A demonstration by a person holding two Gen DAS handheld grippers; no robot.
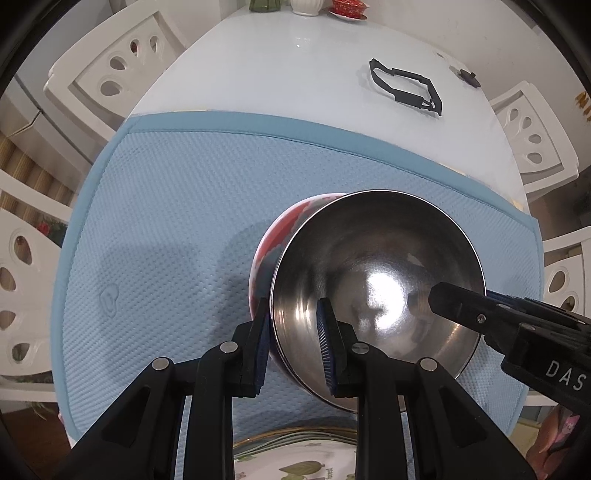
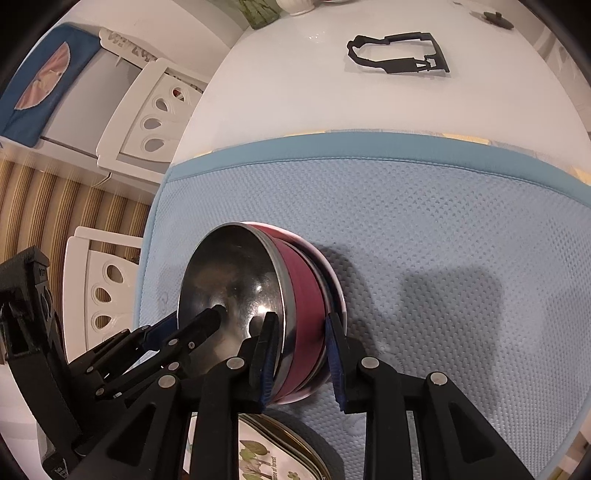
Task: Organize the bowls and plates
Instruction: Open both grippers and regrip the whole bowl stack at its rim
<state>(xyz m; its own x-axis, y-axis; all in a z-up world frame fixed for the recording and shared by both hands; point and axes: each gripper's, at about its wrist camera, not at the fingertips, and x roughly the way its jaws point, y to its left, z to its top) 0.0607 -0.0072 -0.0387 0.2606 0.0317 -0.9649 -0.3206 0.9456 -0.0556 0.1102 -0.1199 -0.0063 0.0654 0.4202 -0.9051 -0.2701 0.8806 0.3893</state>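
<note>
A steel bowl (image 1: 376, 273) with a magenta outer wall (image 2: 303, 291) is nested in a red-patterned white bowl (image 1: 280, 229), and the stack is held tilted above the blue mat (image 1: 166, 229). My left gripper (image 1: 293, 343) is shut on the near rim of the stacked bowls, one finger inside, one outside. My right gripper (image 2: 301, 354) clamps the stack's rim from the opposite side; its finger (image 1: 458, 301) reaches into the steel bowl. A leaf-patterned plate (image 2: 266, 454) lies on the mat below the bowls, also seen in the left wrist view (image 1: 295, 461).
The mat (image 2: 443, 229) covers the near half of a white table (image 1: 280, 81). A black frame-like tool (image 1: 406, 88) lies on the far table; vases and a red dish (image 1: 347, 8) stand at the far edge. White chairs (image 1: 110, 74) surround the table.
</note>
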